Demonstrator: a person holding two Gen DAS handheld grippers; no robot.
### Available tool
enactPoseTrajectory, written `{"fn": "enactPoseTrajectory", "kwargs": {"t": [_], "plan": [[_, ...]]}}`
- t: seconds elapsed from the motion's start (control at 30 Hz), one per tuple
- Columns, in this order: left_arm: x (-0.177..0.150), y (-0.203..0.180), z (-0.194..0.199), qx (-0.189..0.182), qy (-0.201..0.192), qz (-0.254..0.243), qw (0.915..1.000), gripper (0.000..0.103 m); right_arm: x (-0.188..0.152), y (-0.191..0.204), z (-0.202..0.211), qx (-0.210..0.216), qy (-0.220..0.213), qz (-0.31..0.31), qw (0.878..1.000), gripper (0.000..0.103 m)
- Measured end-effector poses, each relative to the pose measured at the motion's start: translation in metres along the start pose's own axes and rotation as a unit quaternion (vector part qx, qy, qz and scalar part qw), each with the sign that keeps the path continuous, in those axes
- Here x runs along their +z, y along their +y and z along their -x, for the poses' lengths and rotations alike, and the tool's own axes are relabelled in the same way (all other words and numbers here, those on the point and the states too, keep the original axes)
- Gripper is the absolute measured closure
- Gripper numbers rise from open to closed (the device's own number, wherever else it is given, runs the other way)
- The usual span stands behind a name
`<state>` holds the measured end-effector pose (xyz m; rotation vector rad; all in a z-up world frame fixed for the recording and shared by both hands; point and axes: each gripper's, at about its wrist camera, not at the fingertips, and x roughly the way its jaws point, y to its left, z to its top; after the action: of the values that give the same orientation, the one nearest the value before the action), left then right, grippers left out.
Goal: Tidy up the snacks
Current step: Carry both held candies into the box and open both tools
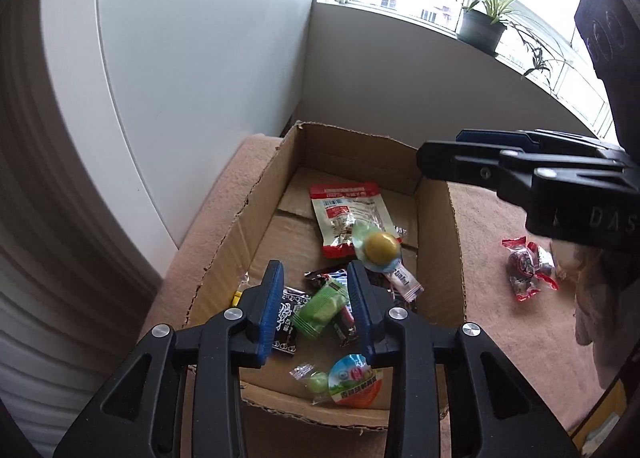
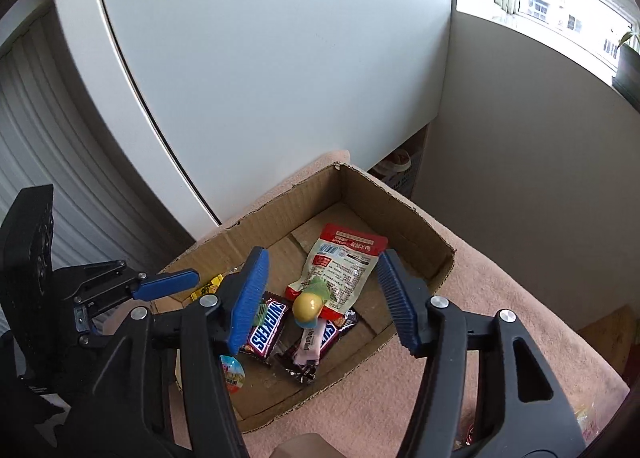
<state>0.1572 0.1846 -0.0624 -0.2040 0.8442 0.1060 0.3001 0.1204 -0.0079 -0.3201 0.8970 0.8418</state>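
An open cardboard box (image 1: 440,217) (image 2: 400,213) stands on a pink cloth and holds several snacks. My left gripper (image 1: 316,298) (image 2: 176,282) hovers open over its near end. A green packet (image 1: 320,310) shows between its fingers and lies loose among the bars below. My right gripper (image 2: 324,290) (image 1: 444,151) is open above the box. Under it a yellow ball candy (image 2: 308,308) (image 1: 380,248) rests free against a red-and-white pouch (image 2: 344,262) (image 1: 344,213). Snickers bars (image 2: 268,326) and a jelly cup (image 1: 354,380) (image 2: 232,374) also lie inside.
Red wrapped candies (image 1: 528,270) lie on the pink cloth (image 1: 500,318) to the right of the box. A white panel (image 2: 260,77) rises right behind the box. A potted plant (image 1: 480,25) stands on the window sill.
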Motion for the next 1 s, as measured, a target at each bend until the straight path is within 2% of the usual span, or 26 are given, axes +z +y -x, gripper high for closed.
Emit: {"fn": "enactPoseTrajectory", "kwargs": {"t": [0.1, 0.23, 0.37, 0.47, 0.6, 0.77, 0.83, 1.0], "plan": [[0.004, 0.002, 0.007, 0.01, 0.026, -0.005, 0.9996, 0.072, 0.009, 0.005, 0.003, -0.038, 0.036, 0.007, 0.999, 0.044], [0.008, 0.01, 0.037, 0.012, 0.047, 0.025, 0.9985, 0.072, 0.012, 0.007, 0.009, -0.04, 0.099, -0.031, 0.994, 0.044], [0.016, 0.012, 0.073, 0.031, 0.066, 0.054, 0.9959, 0.072, 0.012, 0.028, 0.017, -0.074, 0.128, 0.021, 0.989, 0.044], [0.027, 0.013, 0.095, 0.039, 0.072, 0.076, 0.9937, 0.072, 0.021, 0.04, 0.016, -0.081, 0.132, 0.046, 0.987, 0.044], [0.034, 0.024, 0.131, 0.058, 0.049, 0.111, 0.9909, 0.072, 0.031, 0.055, -0.007, -0.071, 0.166, 0.053, 0.982, 0.044], [0.035, 0.042, 0.16, 0.102, 0.037, 0.12, 0.9868, 0.072, 0.039, 0.092, -0.025, -0.045, 0.174, 0.1, 0.979, 0.044], [0.036, 0.05, 0.165, 0.12, 0.034, 0.121, 0.9847, 0.072, 0.038, 0.103, -0.031, -0.036, 0.178, 0.111, 0.977, 0.044], [0.033, 0.067, 0.166, 0.131, 0.034, 0.135, 0.9815, 0.072, 0.035, 0.105, -0.022, -0.012, 0.164, 0.092, 0.982, 0.044]]}}
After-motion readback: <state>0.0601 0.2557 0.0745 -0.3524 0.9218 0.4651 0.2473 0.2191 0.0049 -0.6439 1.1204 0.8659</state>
